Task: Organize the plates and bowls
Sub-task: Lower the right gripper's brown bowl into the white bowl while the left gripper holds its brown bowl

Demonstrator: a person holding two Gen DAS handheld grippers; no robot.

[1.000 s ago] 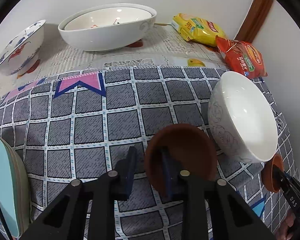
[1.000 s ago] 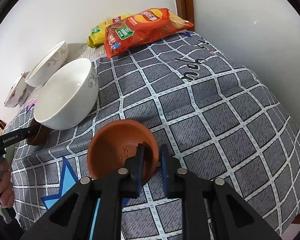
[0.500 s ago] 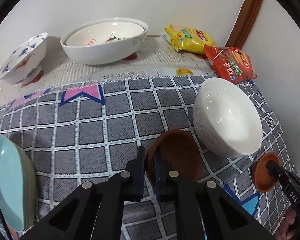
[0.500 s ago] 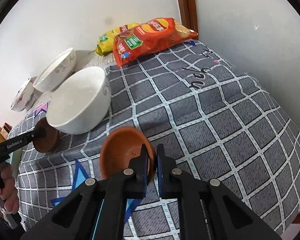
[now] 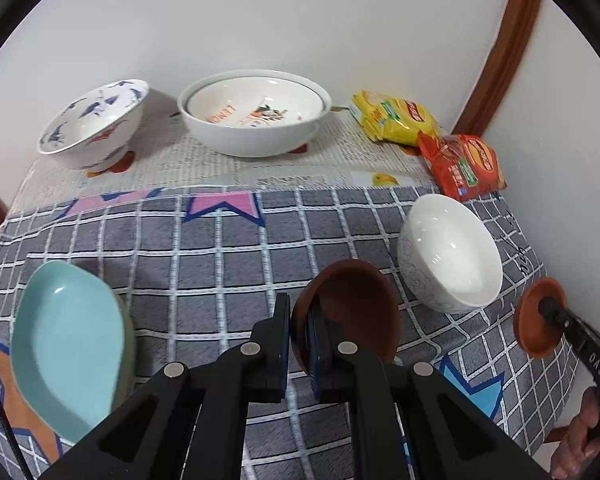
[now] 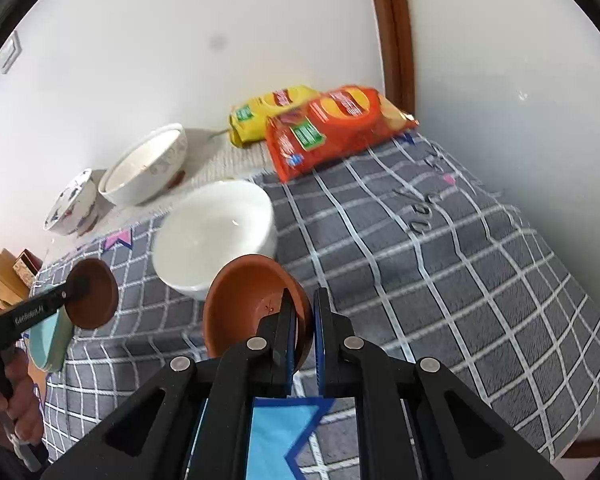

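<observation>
My left gripper (image 5: pixel 300 320) is shut on the rim of a dark brown bowl (image 5: pixel 356 312), held above the checked cloth; it also shows in the right wrist view (image 6: pixel 94 294). My right gripper (image 6: pixel 304 312) is shut on the rim of an orange-brown bowl (image 6: pixel 244 308), seen at the right in the left wrist view (image 5: pixel 538 328). A plain white bowl (image 5: pixel 448 252) sits between them, also in the right wrist view (image 6: pixel 214 232). A pale blue dish (image 5: pixel 66 344) lies at the left front.
A large white bowl with a plate inside (image 5: pixel 256 118) and a blue-patterned bowl (image 5: pixel 94 124) stand at the back by the wall. Yellow (image 5: pixel 392 116) and red (image 5: pixel 462 166) snack bags lie in the back right corner. The table edge drops off at right.
Both grippers have lifted and pulled back with their brown bowls. The left gripper closed on its bowl's rim. More of the table and the blue dish have come into view.
</observation>
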